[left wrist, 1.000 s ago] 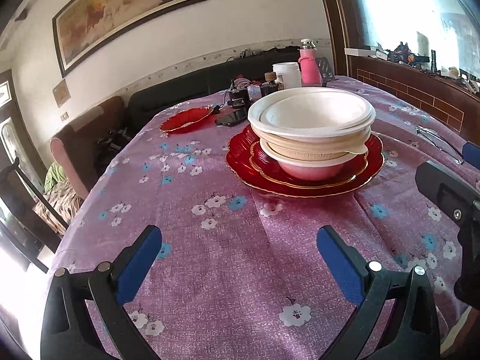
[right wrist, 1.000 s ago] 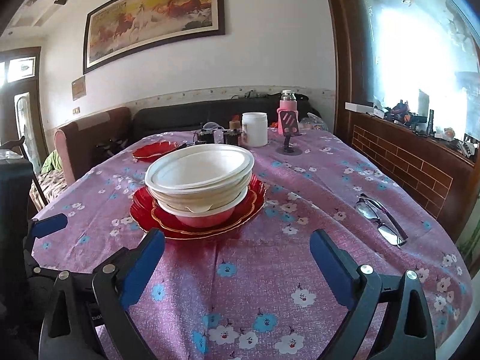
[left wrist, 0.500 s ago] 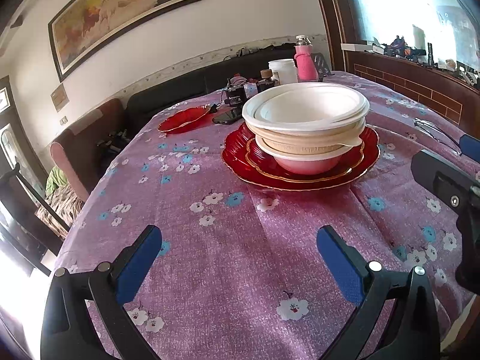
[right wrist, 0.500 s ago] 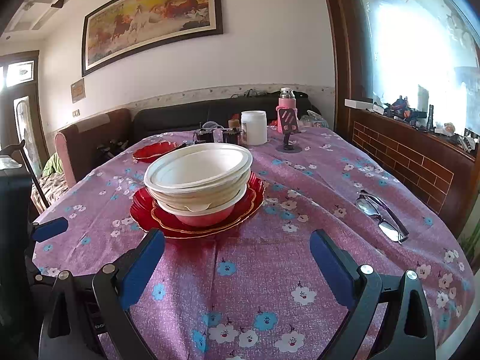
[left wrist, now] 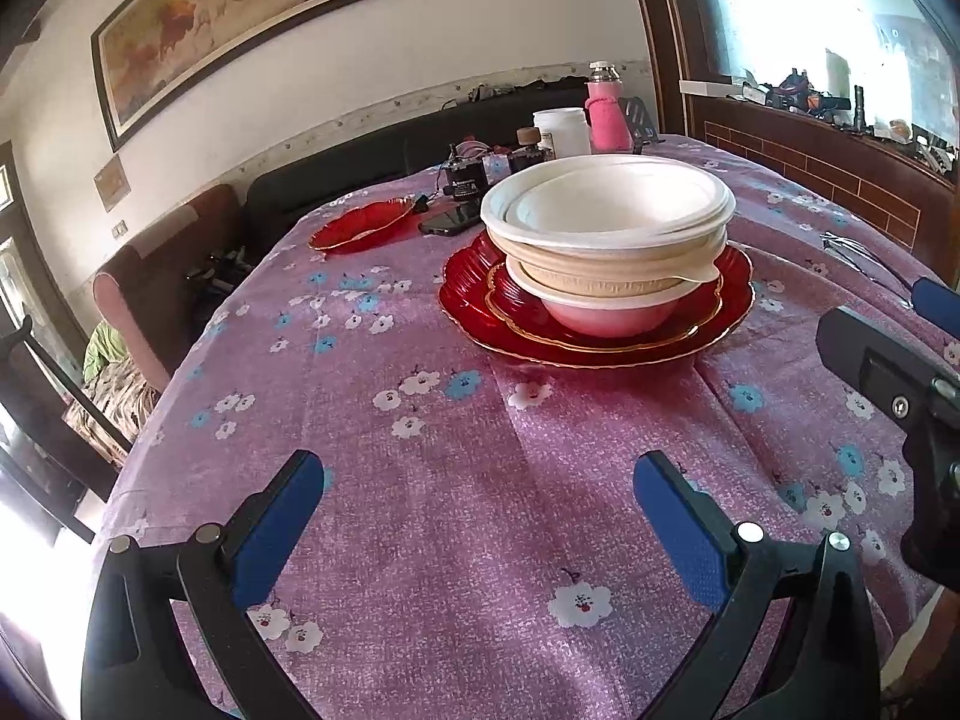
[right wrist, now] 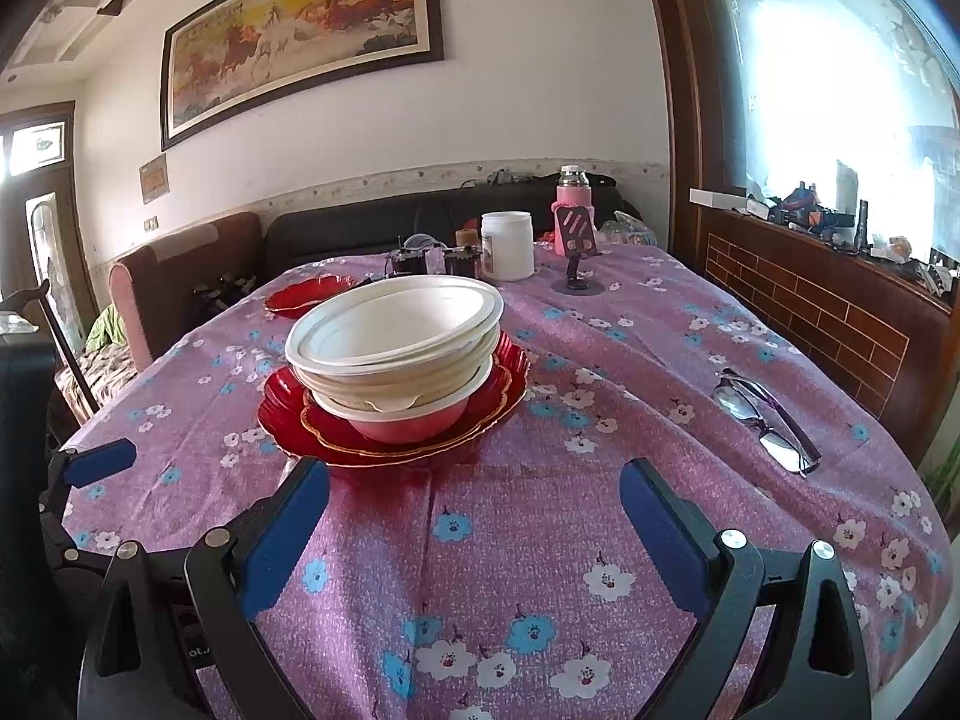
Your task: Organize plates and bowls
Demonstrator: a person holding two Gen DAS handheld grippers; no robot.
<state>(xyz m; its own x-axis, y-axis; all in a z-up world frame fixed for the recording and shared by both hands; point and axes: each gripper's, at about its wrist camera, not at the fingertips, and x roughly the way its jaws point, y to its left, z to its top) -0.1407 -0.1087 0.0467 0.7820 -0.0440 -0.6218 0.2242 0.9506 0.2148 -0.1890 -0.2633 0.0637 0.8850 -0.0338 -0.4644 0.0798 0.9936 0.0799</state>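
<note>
Left wrist view: left gripper [left wrist: 477,510] nearest, fingers spread wide, holding nothing, above the worktop [left wrist: 420,540] w/ its purple flowered cloth. Right gripper [right wrist: 471,519] likewise spread & empty. Mid-worktop, just beyond both: stack of bowls [left wrist: 606,240], white ones nested over a pinkish one, sitting on stacked red plates [left wrist: 480,300]. Farther back-left, well apart, one small red plate [left wrist: 360,225] lies alone. Looks mostly done; prob. that stray plate is left to join the stack.
</note>
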